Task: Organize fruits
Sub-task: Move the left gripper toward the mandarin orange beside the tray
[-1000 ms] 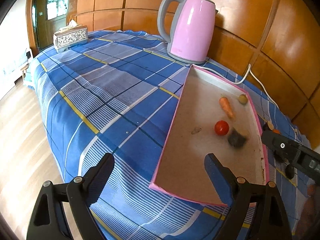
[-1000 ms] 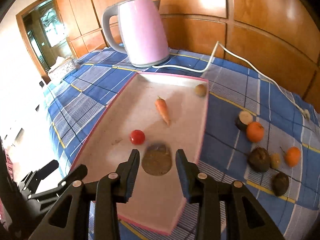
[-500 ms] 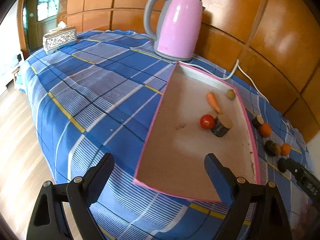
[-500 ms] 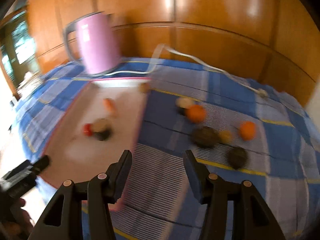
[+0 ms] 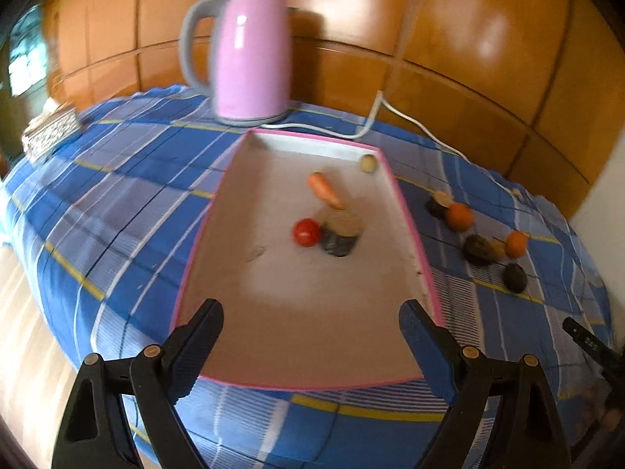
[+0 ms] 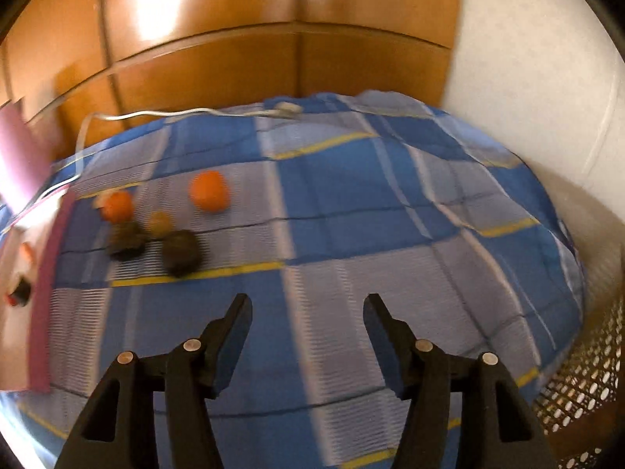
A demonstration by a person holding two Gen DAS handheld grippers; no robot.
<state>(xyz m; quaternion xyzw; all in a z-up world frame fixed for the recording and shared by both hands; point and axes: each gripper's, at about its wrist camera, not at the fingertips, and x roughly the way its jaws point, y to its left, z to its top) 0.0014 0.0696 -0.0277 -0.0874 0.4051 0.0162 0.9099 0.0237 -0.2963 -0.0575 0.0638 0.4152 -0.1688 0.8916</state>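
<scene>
Here, both tongs gape empty: left gripper [image 5: 310,326] above the tray [image 5: 406,211], right gripper [image 6: 308,318] facing loose fruits [image 6: 179,252] ahead-left, presumably for collection.

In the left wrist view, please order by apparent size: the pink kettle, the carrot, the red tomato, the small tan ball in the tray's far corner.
1. pink kettle
2. carrot
3. red tomato
4. tan ball, though it lies farther away.
</scene>
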